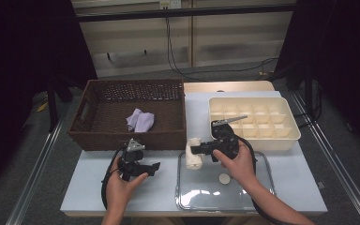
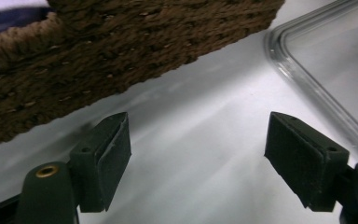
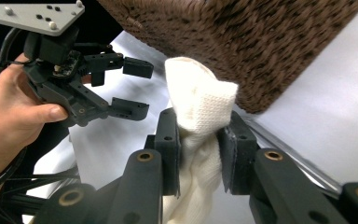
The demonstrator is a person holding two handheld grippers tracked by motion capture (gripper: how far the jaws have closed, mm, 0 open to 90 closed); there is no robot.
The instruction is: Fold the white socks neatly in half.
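High view: one purple cloth (image 1: 140, 120) lies in the basket (image 1: 127, 139); right tool (image 1: 193, 150) clamps a white cloth (image 1: 193, 160) just beside the basket. Left gripper view: left tool (image 2: 198, 156) gapes empty. Right gripper view: white cloth not yet in.

White table, four things resting on it

The table (image 1: 290, 180) carries a brown wicker basket (image 1: 122, 136) far left, a cream compartment tray (image 1: 288, 138) far right, a clear shallow tray (image 1: 258, 199) near centre, and a wooden board (image 1: 234, 86) at its far edge.
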